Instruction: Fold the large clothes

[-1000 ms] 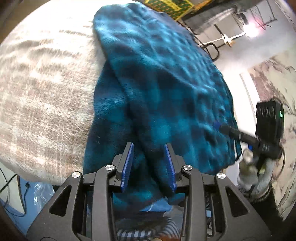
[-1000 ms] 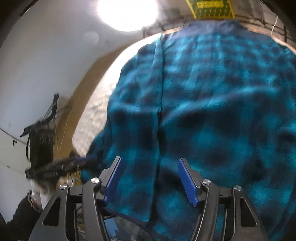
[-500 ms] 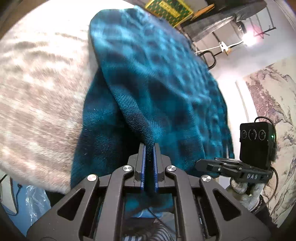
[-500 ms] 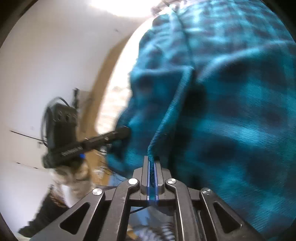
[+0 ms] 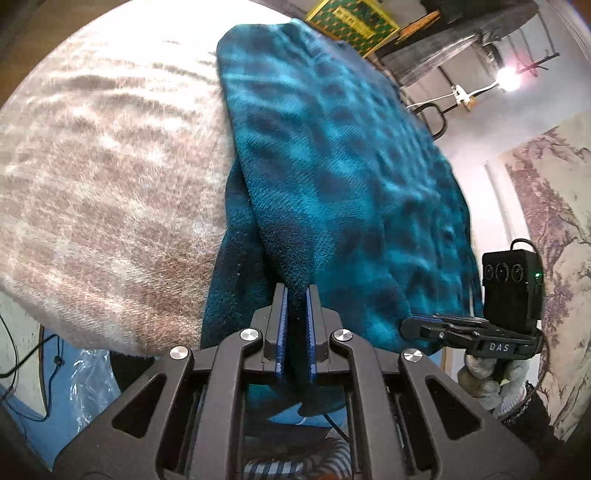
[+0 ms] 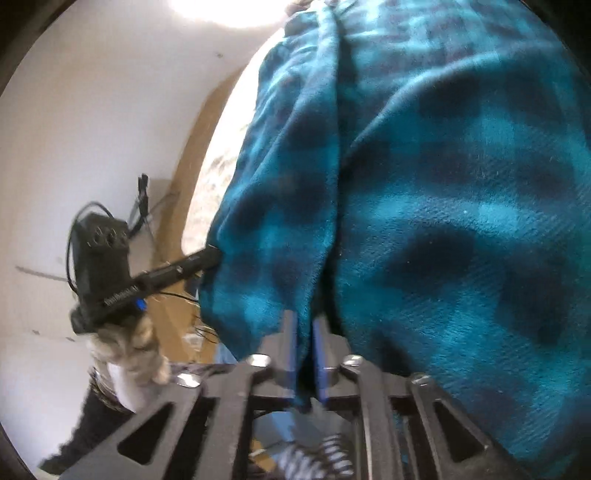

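Note:
A large teal and dark plaid fleece garment (image 5: 332,166) lies spread over a beige checked blanket (image 5: 110,184). My left gripper (image 5: 295,291) pinches a raised fold of the garment's near edge; its jaws are opening slightly, with the cloth still pressed between the blue pads. In the right wrist view the garment (image 6: 443,221) fills the frame. My right gripper (image 6: 303,317) grips a hem fold there; its jaws are opening too, with cloth between the pads. Each gripper shows in the other's view: the right gripper (image 5: 410,326) and the left gripper (image 6: 212,256), both at the garment's edge.
A gloved hand (image 5: 491,380) holds the right tool. A yellow-green box (image 5: 351,22) and a dark shelf stand beyond the blanket, with a bright lamp (image 5: 508,75) at the far right. Clear plastic and cables (image 5: 55,369) lie below left. A white wall (image 6: 92,110) lies to the left.
Both grippers stood open around the garment's edge a second ago and have closed on folds of it. The right gripper dropped lower and closer to the cloth. Both jaws now stand slightly wider than half a second ago.

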{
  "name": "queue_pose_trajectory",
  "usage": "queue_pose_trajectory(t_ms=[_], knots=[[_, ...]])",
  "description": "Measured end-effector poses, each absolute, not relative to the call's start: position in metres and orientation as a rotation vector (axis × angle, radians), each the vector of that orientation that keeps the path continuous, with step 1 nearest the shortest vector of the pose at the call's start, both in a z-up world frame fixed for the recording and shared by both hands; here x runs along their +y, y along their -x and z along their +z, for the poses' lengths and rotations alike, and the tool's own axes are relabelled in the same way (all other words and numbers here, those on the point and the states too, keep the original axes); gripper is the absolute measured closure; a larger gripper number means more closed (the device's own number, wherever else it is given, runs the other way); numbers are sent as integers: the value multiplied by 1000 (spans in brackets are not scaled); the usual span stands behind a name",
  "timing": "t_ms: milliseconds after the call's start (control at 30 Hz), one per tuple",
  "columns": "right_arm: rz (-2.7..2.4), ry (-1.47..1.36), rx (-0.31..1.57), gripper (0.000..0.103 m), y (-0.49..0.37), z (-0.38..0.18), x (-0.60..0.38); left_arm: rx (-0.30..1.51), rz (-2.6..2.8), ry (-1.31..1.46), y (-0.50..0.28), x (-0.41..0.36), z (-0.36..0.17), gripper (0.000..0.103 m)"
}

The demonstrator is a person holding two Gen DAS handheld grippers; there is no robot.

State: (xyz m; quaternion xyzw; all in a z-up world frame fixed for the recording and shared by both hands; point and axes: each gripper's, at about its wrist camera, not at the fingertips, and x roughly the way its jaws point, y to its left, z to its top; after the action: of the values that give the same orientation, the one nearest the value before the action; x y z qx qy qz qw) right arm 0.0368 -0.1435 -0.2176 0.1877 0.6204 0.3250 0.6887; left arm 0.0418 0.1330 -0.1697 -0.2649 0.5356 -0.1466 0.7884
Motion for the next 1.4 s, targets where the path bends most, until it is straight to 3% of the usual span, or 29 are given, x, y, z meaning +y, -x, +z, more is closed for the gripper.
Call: queue_pose_trajectory(t_ms=[33,67,133,167,433,600,700,733,800,833,867,933,1400], knots=[[726,-403,1374,66,-35,-211,-144,1137,-305,558,-39,135,-165,81],[725,-374,1352,65,-32,-208,-142,1115,-286,542,-35,138,-159,61],[703,-267,1297,65,-24,-194,-140,1059,-251,544,-29,145,-153,40],[694,-231,1269,65,-23,-187,-143,1042,-237,552,-25,148,-153,37],[662,-189,1124,63,-39,-144,-136,1117,-211,609,-26,145,-188,37],[661,-138,1010,40,-49,-103,-132,1099,-190,659,-16,140,-200,37],[680,-119,970,38,-65,-84,-116,1053,-188,716,-10,138,-202,37],[679,-126,970,38,-67,-80,-118,1048,-192,729,-9,138,-203,40],[674,-161,987,38,-87,-75,-111,1057,-200,725,-9,132,-204,57],[670,-177,1000,38,-99,-75,-105,1066,-199,708,-11,129,-203,73],[667,-190,1013,38,-111,-78,-98,1067,-199,691,-12,126,-202,82],[666,-214,1044,38,-135,-79,-87,1053,-209,685,-13,124,-198,90],[562,-10,1147,38,-264,-125,29,894,-310,726,-13,112,-150,98]])
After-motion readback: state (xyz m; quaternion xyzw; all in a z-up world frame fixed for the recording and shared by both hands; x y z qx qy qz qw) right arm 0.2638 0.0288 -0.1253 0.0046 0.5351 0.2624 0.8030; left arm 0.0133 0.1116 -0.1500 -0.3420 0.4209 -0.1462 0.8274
